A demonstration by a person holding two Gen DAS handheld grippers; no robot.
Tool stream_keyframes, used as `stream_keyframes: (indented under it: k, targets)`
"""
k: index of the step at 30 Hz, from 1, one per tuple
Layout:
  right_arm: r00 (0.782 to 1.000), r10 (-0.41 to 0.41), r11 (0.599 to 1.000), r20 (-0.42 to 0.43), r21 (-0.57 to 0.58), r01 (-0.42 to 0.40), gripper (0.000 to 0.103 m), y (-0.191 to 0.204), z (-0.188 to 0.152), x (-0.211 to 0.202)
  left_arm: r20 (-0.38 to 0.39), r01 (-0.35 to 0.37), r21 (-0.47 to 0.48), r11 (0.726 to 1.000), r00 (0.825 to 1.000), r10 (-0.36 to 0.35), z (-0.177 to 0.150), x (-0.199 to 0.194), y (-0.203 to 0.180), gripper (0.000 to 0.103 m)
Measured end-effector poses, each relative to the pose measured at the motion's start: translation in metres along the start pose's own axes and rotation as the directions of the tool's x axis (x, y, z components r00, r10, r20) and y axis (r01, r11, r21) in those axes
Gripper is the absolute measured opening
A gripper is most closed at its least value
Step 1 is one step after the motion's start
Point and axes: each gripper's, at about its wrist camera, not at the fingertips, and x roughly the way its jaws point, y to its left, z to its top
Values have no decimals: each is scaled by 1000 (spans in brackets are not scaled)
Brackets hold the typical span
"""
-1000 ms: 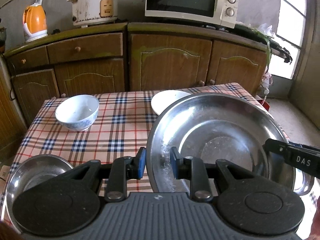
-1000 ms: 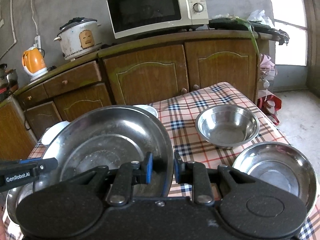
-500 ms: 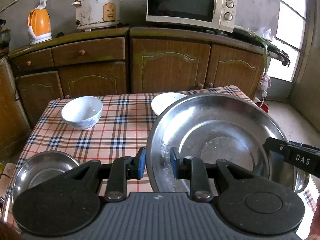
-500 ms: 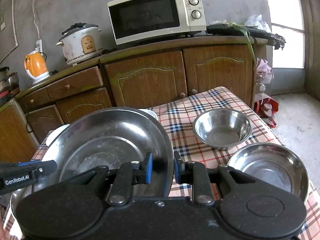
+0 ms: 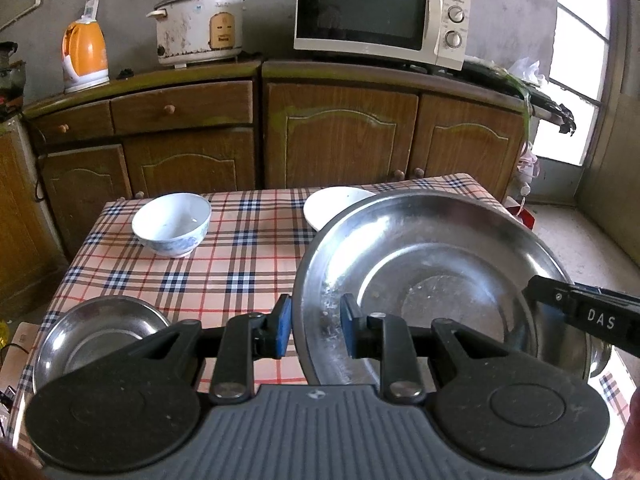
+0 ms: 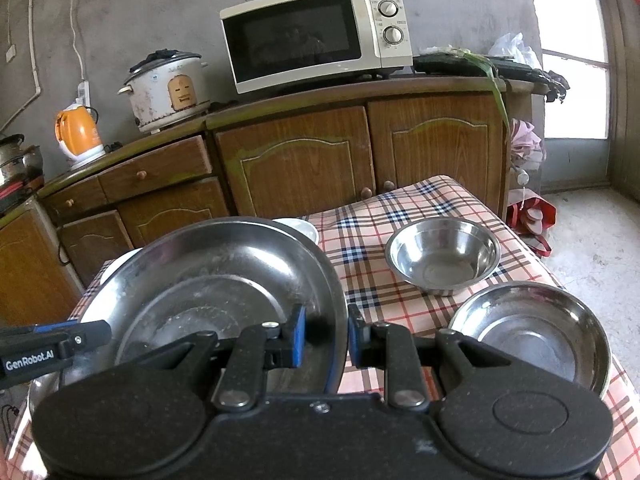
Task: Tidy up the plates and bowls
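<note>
A large steel basin hangs above the checked table, held by its rim from both sides. My left gripper is shut on the basin's left rim, blue pads either side of the edge. My right gripper is shut on the basin's right rim; it also shows as a black arm, the right gripper, in the left wrist view. On the table lie a blue-patterned white bowl, a white plate, a steel dish, a deep steel bowl and a shallow steel dish.
The table with its plaid cloth stands before wooden cabinets. On the counter are a microwave, a rice cooker and an orange kettle. A bright doorway and bare floor lie to the right.
Both grippers, still gripping the basin, have drawn back and slightly up from the table; the bowls and the counter now look a little farther off. Neither grip has changed.
</note>
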Motion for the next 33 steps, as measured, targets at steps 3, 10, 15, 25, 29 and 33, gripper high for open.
stream_keyframes:
  k: [3,10,15,25,29,33]
  targets:
    - [1000,-2,1000,-1,-3,2,28,2,-3,-5,-2,-1,-1,1000,1000,1,-2,-1,0,26]
    - [1000,-8,1000,-9,-4,8,28,3,-10,-10,-11,-2,1,1000,1000,2,-11,-5,-1,26]
    - [1000,-8,1000,-18,0,8,28,1,-16,-11,-16,0,-4,1000,1000,0,-15,-7,-2,26]
    - [999,-12,1000,-39,5,12,28,-4,-29,-11,-43,3,-4,1000,999,-3,-28,-5,-3,26]
    - [999,-11,1000,-51,9,11,28,-6,-36,-10,-57,2,-3,1000,998,-3,-34,-4,-4,26]
    - [998,-11,1000,-64,12,12,28,-8,-42,-9,-70,1,-4,1000,998,-1,-38,-2,-5,26]
